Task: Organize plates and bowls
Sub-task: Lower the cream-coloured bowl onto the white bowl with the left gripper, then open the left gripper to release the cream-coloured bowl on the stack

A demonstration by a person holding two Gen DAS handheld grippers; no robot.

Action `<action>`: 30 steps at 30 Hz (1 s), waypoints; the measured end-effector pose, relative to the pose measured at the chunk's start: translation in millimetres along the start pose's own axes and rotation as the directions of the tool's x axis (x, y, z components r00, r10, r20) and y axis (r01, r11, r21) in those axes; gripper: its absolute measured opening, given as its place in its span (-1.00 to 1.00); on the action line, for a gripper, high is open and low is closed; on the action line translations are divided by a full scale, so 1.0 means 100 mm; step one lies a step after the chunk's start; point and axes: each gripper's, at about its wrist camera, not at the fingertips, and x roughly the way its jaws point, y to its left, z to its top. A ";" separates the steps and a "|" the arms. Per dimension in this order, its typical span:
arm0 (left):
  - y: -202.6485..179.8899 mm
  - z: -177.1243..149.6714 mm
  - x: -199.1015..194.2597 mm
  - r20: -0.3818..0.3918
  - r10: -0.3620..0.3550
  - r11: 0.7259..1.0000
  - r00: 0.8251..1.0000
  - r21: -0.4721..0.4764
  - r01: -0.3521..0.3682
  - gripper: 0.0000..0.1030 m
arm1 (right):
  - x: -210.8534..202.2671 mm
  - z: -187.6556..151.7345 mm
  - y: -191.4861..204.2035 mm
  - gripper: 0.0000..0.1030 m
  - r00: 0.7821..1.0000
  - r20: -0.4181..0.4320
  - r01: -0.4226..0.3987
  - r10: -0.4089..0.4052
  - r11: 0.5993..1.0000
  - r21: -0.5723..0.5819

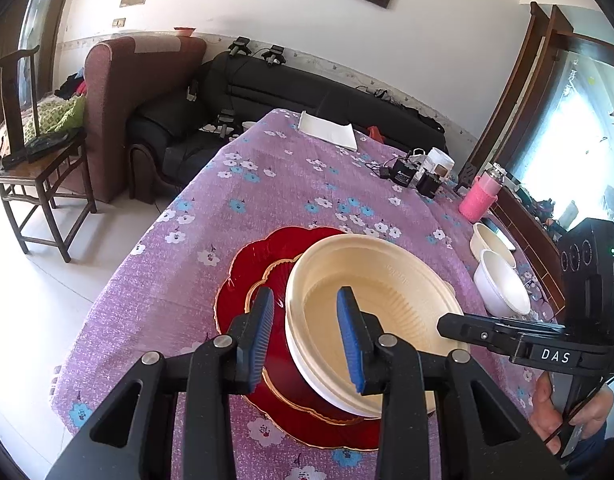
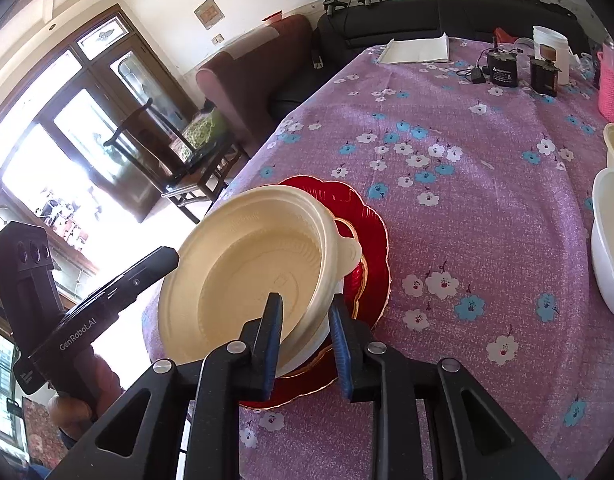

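We hold the cream bowl (image 1: pixel 371 320) by opposite rims, tilted over the red plates (image 1: pixel 243 276) on the table (image 1: pixel 291 184). The left gripper (image 1: pixel 307 336) and the right gripper (image 2: pixel 303 344) each pinch its thin ribbed plastic wall. Next, we judge, comes lowering it level onto the glossy, scalloped plates, then releasing.

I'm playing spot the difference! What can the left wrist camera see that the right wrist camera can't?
Only left wrist: the right gripper from the side, marked DAS. Only right wrist: the left gripper from the side, marked GenRobot.AI. Both: the cream bowl tilted over the red plate, on the flowery purple cloth.
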 end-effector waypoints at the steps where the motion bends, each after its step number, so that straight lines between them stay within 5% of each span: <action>1: -0.01 0.00 0.00 0.000 -0.001 1.000 1.000 0.001 0.001 -0.38 | 0.01 0.00 -0.01 -0.48 1.000 0.001 0.000 0.000 1.000 0.004; 7: -0.08 -0.01 -0.03 0.001 -0.003 1.000 1.000 0.017 0.003 -0.38 | 0.08 -0.06 -0.02 -0.47 1.000 -0.020 0.009 -0.009 1.000 0.000; 13: -0.13 -0.01 -0.07 0.006 -0.004 1.000 1.000 0.026 0.004 -0.37 | -0.04 -0.06 -0.01 0.00 1.000 0.016 0.017 -0.017 1.000 -0.012; 30: -0.52 0.00 -0.09 -0.003 -0.026 0.995 1.000 0.097 0.026 -0.25 | -0.45 -0.12 -0.27 0.04 0.996 0.091 0.006 -0.010 0.999 0.044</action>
